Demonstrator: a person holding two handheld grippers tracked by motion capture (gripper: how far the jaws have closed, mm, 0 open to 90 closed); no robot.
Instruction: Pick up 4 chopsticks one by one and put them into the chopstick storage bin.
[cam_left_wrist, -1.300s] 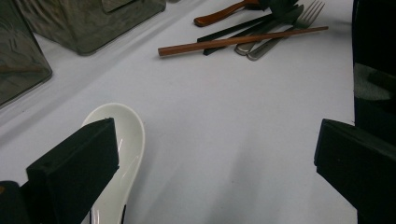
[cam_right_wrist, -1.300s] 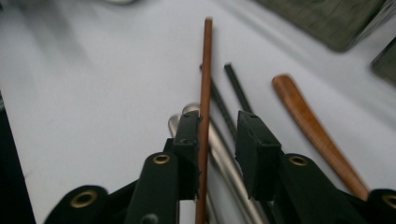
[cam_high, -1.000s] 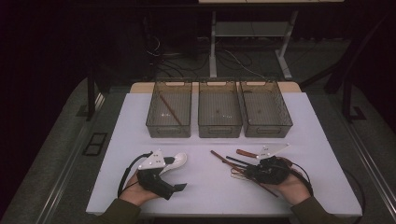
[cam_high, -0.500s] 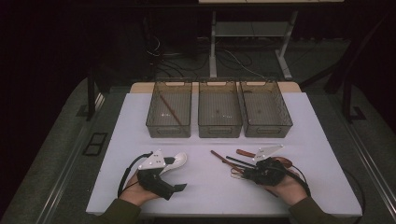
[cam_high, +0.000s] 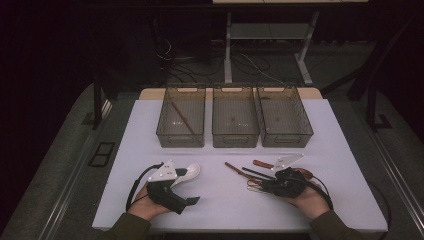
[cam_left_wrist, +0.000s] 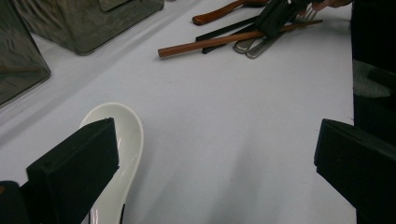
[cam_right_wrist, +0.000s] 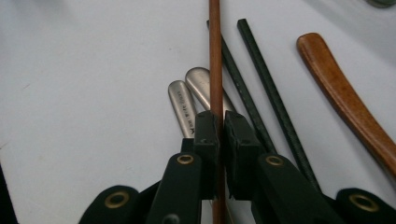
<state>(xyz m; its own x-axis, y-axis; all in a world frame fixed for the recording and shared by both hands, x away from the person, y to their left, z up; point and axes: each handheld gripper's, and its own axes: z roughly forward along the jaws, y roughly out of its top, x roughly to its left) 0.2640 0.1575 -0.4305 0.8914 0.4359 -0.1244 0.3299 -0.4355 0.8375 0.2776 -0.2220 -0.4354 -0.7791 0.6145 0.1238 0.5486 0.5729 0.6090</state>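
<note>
From above, our right gripper (cam_high: 270, 186) lies low on the white worktop (cam_high: 225, 200), its jaws just closed on the slim brown wooden chopstick (cam_high: 239, 171); our left gripper (cam_high: 186, 201) rests apart, palm under it. Along our left gripper's wide-open jaws, a white ceramic spoon (cam_left_wrist: 122, 154) sits beside one pad. Along our right gripper, the chopstick (cam_right_wrist: 215, 56) is pinched over two steel handles (cam_right_wrist: 187, 105); lifting could drag those or let it swivel.

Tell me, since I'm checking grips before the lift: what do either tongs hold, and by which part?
The right tongs pinch the brown wooden chopstick partway along its shaft. The left tongs stand open over the table, holding nothing.
</note>
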